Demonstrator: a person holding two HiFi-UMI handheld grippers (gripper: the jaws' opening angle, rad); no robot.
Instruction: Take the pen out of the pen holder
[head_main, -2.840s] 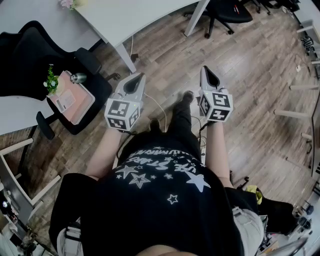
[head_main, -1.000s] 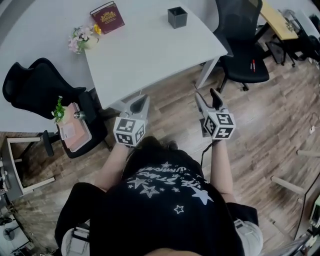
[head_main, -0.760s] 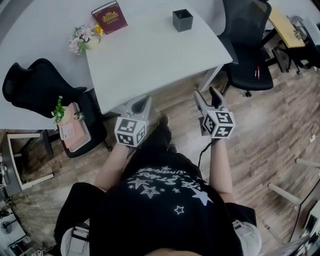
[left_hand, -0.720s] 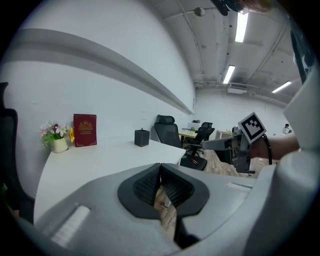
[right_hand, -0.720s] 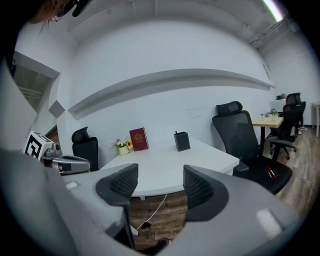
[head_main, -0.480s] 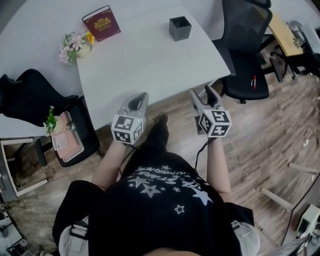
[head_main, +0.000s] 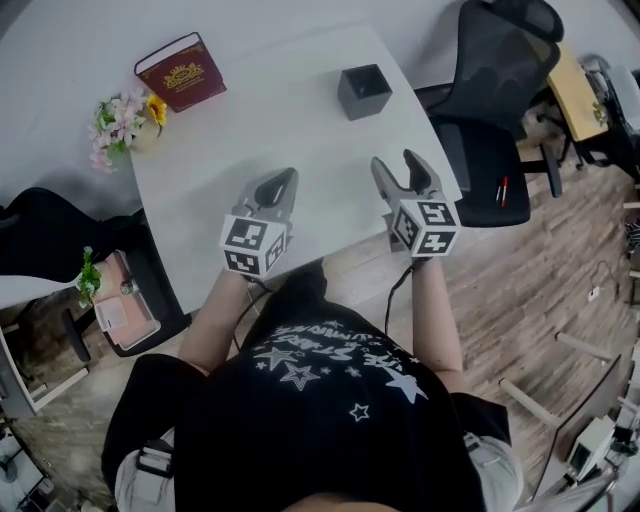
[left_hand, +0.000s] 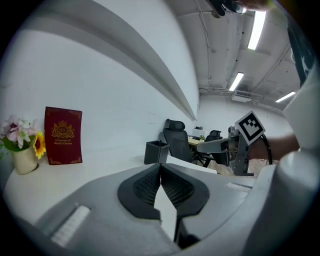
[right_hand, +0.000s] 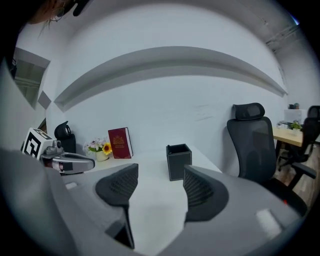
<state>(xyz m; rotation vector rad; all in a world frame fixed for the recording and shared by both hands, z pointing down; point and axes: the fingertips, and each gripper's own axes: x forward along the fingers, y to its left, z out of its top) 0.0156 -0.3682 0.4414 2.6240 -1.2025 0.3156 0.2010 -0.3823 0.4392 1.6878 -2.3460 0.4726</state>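
A person in a black star-printed shirt (head_main: 330, 400) stands at the near edge of a white desk (head_main: 300, 60) and holds both grippers over it. The left gripper (head_main: 283, 180) has its jaws clenched: in the left gripper view (left_hand: 160, 167) the two ribbed pads meet along a single seam with nothing between them. The right gripper (head_main: 400, 168) has its jaws released. In the right gripper view (right_hand: 160, 182) they stand well apart and hold nothing.

The pen holder (head_main: 362, 92), a dark square box, stands upright on the desk toward its far right corner, well apart from both grippers. In the right gripper view the pen holder (right_hand: 179, 161) shows through the gap between the jaws, far beyond them. In the left gripper view it (left_hand: 156, 152) sits just above the closed jaw tips, also far beyond them. The pen itself is too small to make out for certain inside the box.

On the far left of the desk a maroon book (head_main: 180, 72) with gold print shows its cover. Near it is a small vase of flowers (head_main: 120, 120), one of them yellow. A black office chair (head_main: 500, 100) stands to the right of the desk on the wooden floor (head_main: 540, 290), with two thin items, one of them red, on its seat.
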